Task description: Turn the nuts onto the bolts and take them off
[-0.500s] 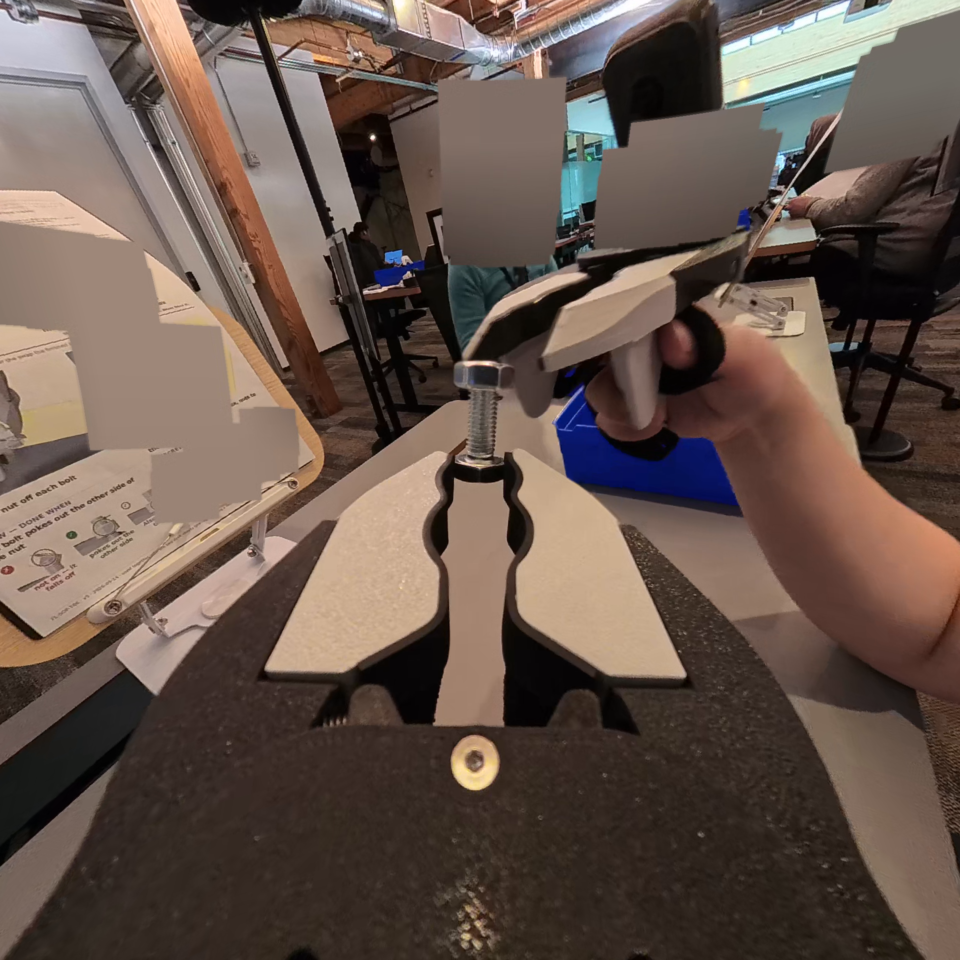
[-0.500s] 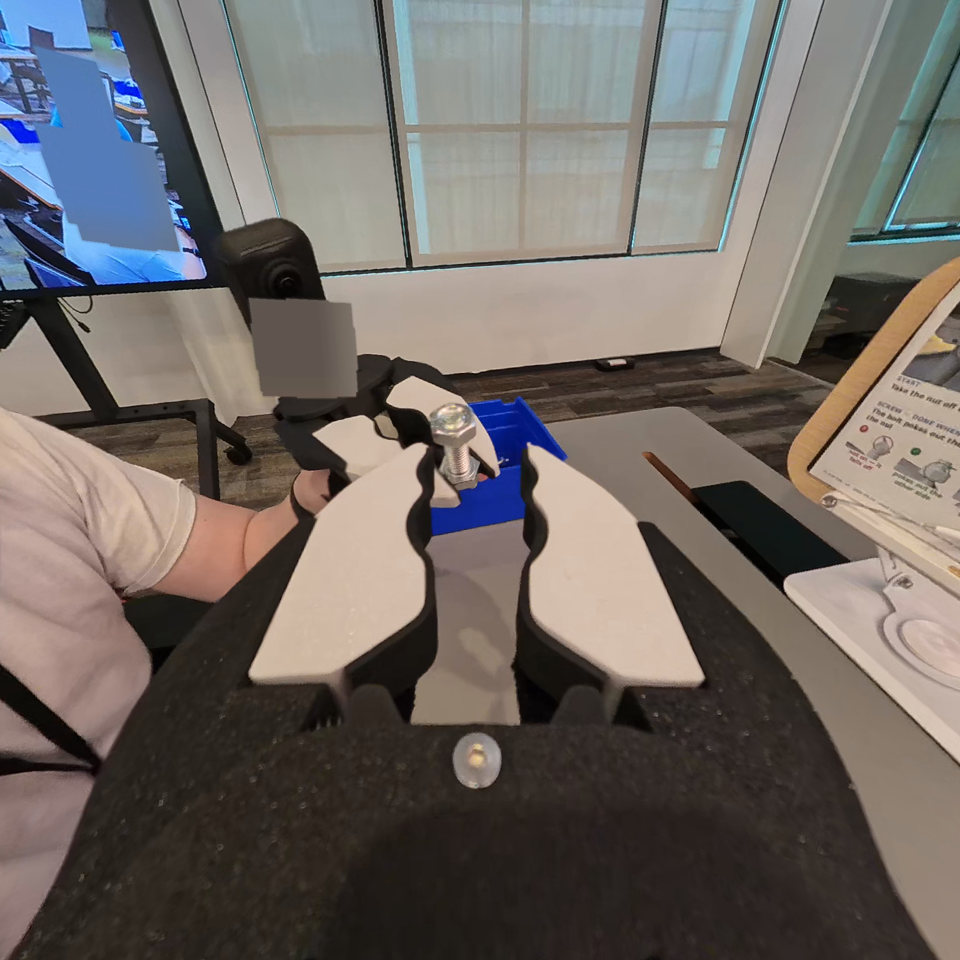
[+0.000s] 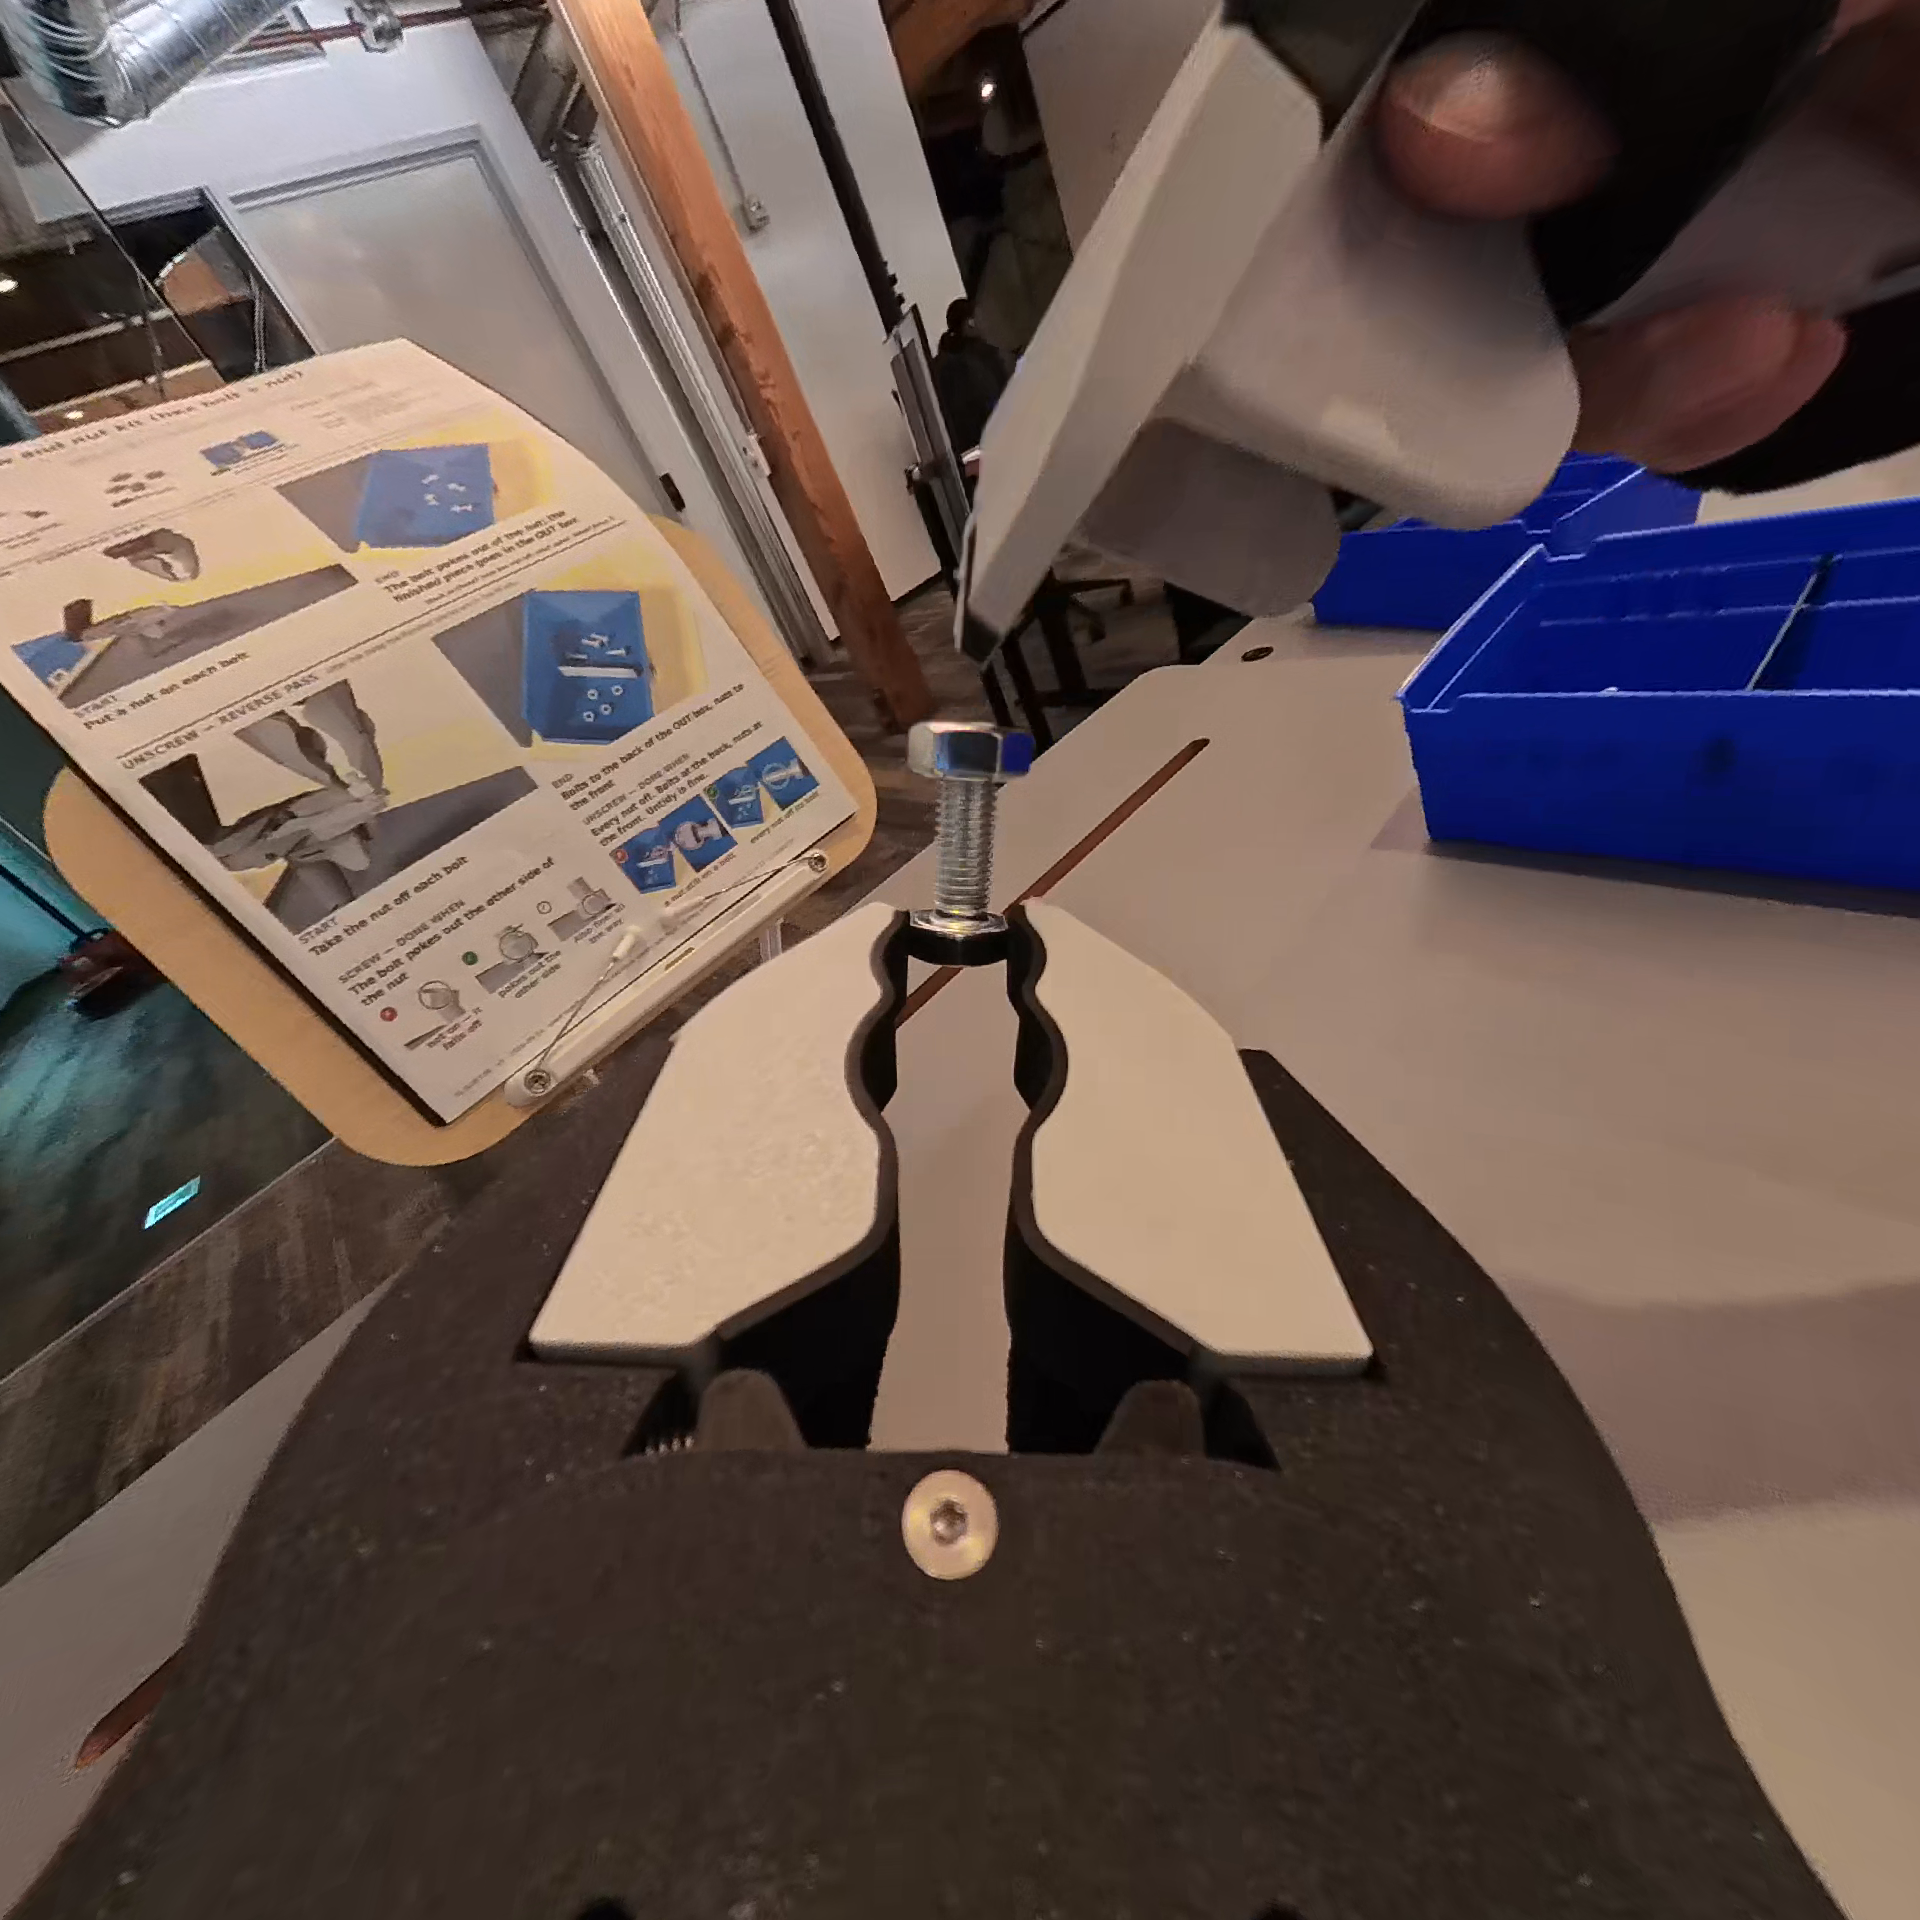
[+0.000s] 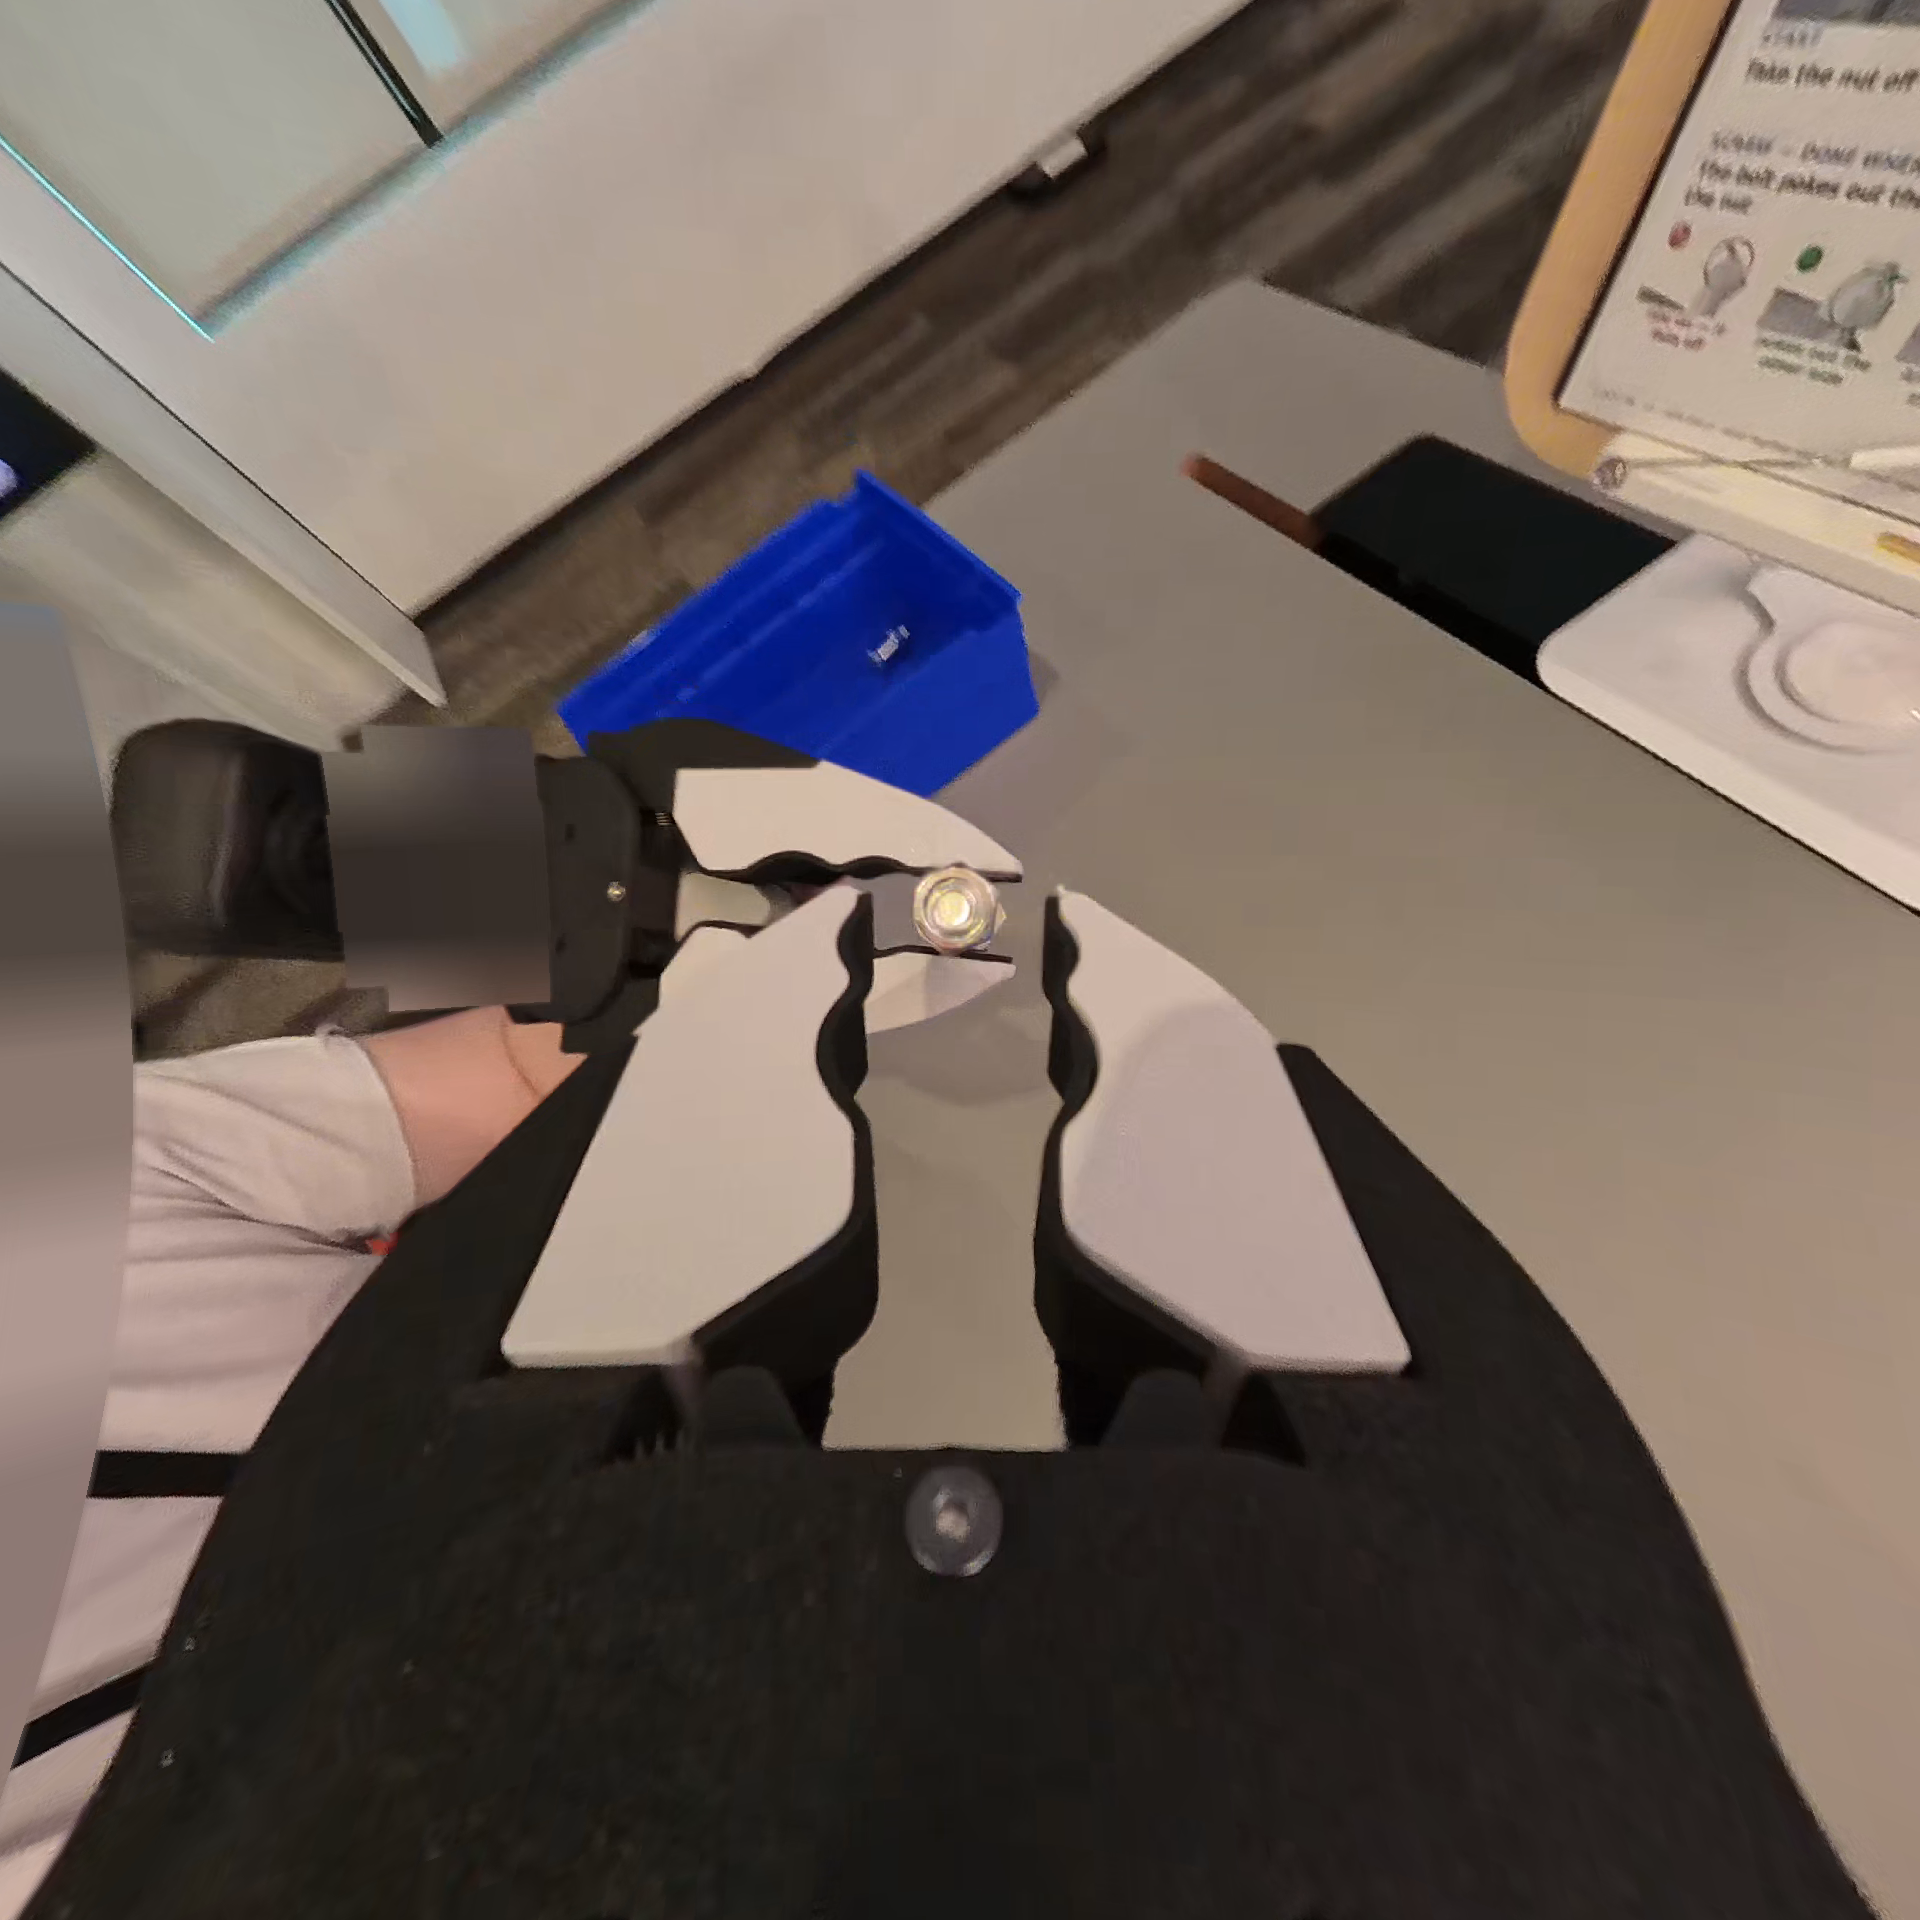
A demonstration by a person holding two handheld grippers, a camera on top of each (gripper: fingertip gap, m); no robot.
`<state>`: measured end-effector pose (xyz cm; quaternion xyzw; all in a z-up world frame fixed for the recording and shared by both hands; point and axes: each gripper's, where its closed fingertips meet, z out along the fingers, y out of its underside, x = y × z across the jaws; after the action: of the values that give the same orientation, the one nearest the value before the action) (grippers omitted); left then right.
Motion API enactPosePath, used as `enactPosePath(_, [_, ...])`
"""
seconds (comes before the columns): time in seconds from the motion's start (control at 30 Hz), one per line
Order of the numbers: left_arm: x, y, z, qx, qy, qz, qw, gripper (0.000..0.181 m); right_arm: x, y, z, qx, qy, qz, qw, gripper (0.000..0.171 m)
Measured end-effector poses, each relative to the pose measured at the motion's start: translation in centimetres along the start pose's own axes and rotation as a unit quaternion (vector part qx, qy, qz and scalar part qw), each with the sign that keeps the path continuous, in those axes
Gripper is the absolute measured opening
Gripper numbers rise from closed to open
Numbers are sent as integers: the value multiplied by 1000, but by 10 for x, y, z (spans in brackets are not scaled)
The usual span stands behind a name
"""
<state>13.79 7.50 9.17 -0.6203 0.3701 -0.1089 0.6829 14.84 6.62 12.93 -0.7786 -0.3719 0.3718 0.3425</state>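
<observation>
The left gripper [image 3: 958, 940] was closed at its tips on a nut [image 3: 957, 922], with the bolt [image 3: 964, 831] standing upright above it, head uppermost, over the grey table [image 3: 1507, 1091]. The right gripper [image 4: 951, 914] hung directly above the bolt head, its 2 fingers [image 4: 727, 1122] parted and clear of it. A blue bin [image 4: 831, 644] lay beyond.

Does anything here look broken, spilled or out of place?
Nothing stands out. The left tongs grip a nut with the bolt standing upright, head up. The right tongs are open above it. The blue bins sit squarely on the grey table, with nothing spilled.
</observation>
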Motion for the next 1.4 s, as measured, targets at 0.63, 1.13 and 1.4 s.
enactPosePath(0.63, [74,-24,-61,10,419,-151,895,18,-67,53,-14,-111,-145,-414,892,17])
enactPosePath(1.13, [75,85,-11,-136,251,-83,955,18,26,103,15,18,2,-19,1000,36])
enactPosePath(1.4, [93,189,-19,-257,204,6,944,18,51,188,91,-79,-29,171,982,33])
